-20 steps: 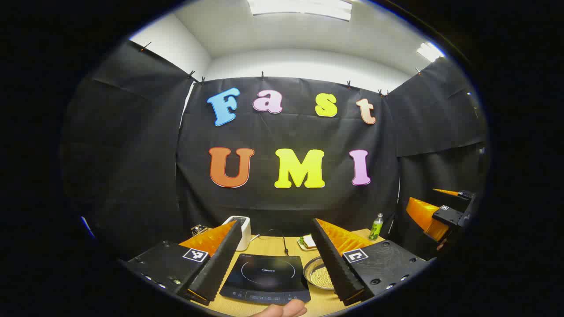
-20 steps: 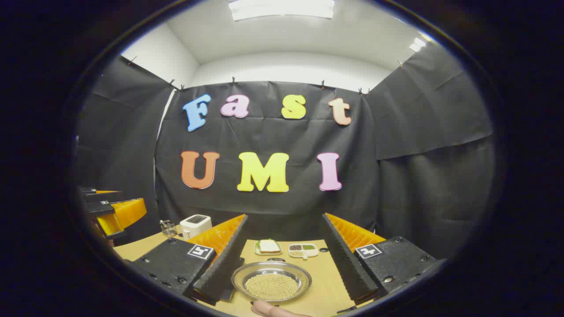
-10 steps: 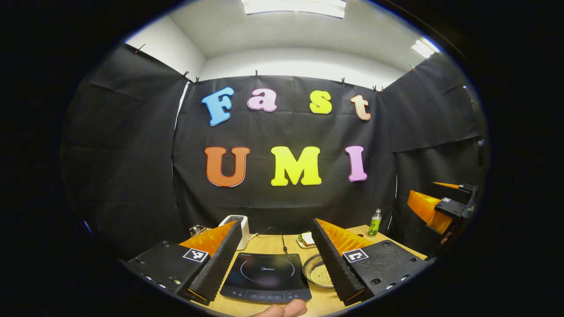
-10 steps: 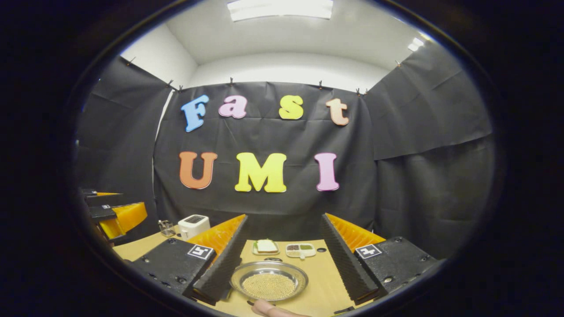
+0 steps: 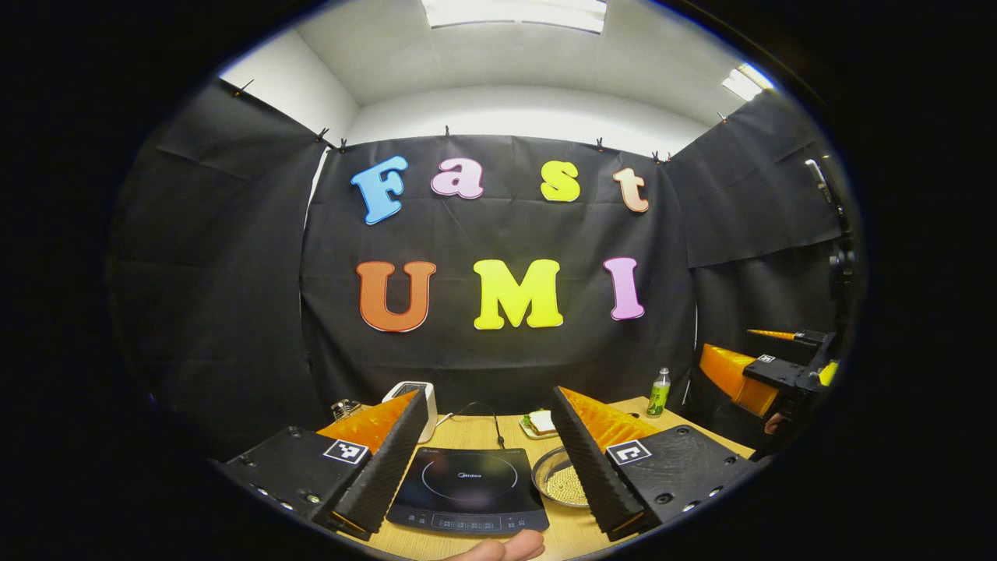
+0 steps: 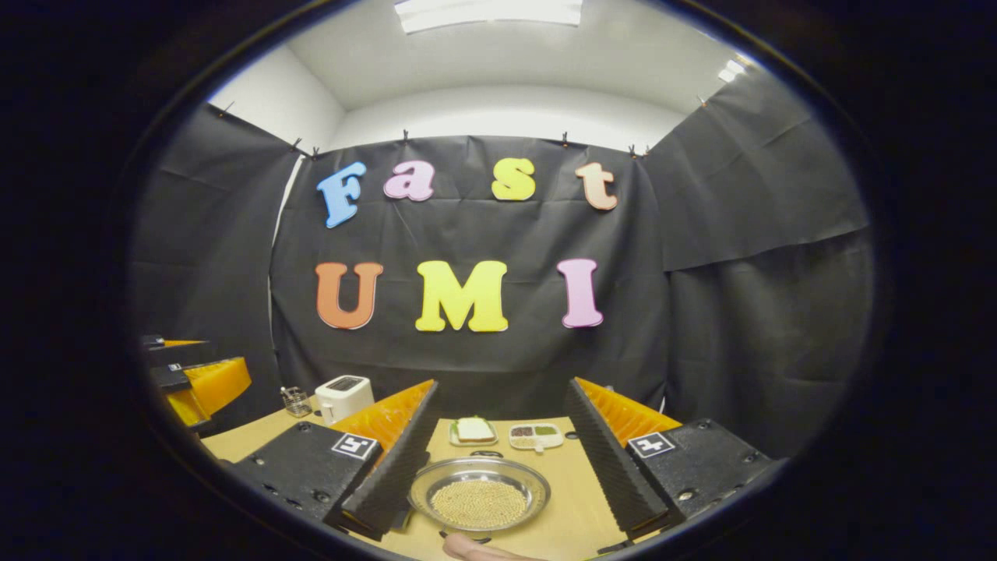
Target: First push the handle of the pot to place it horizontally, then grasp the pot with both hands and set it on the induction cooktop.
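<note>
Steel shallow round pot [image 6: 480,495] of yellow grains sits on the table right of the black induction cooktop [image 5: 469,489]. Both the left gripper [image 5: 483,460] and right gripper [image 6: 498,460] hover released; nudge its near handle gently sideways.

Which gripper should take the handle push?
Right, probably. The pot sits centred ahead of the open right gripper; the left gripper faces the induction cooktop, pot off to its side. Handle itself is hard to make out.

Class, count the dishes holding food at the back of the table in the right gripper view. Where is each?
2. A plate with a sandwich sits behind the pot, and a divided dish sits just right of that plate. Others may be hidden behind the fingers.
</note>
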Demonstrator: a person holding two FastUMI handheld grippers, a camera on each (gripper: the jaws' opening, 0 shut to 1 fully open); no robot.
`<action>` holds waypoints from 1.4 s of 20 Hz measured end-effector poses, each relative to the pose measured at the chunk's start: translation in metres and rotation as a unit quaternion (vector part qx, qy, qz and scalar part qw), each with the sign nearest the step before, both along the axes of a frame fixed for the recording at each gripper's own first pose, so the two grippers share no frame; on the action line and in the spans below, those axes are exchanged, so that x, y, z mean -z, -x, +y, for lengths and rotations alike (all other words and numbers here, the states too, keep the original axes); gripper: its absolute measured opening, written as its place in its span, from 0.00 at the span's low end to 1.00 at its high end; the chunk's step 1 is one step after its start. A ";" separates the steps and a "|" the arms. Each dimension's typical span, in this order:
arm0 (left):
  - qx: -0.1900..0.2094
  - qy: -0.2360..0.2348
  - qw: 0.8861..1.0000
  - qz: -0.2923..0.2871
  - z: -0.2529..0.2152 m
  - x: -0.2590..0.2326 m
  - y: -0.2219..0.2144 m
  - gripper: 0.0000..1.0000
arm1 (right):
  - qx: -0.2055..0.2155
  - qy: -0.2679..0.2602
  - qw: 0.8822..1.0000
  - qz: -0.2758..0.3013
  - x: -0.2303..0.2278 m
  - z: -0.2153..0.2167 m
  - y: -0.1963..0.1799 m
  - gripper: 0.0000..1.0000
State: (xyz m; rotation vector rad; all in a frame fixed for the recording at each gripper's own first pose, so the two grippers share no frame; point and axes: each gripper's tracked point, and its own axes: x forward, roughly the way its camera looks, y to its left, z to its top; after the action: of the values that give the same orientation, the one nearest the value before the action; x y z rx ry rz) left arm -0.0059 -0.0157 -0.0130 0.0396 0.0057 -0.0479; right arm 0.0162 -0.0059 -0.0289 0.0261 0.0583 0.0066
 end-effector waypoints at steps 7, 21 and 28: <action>0.002 0.000 1.000 -0.007 0.003 0.003 0.003 0.95 | -0.012 0.002 0.999 0.052 0.040 0.014 -0.019 0.96; -0.008 0.001 1.000 -0.008 0.017 0.012 0.001 0.95 | -0.131 -0.032 0.964 0.229 0.170 0.088 -0.034 0.02; -0.018 0.000 1.000 -0.003 0.028 0.021 0.001 0.95 | -0.143 -0.027 0.934 0.326 0.244 0.111 -0.029 0.04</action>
State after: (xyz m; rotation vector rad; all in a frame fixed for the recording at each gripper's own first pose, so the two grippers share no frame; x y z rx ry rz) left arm -0.0069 0.0121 -0.0345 0.0405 -0.0002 -0.0125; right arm 0.0452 0.1047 -0.2728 0.0731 0.7291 0.2935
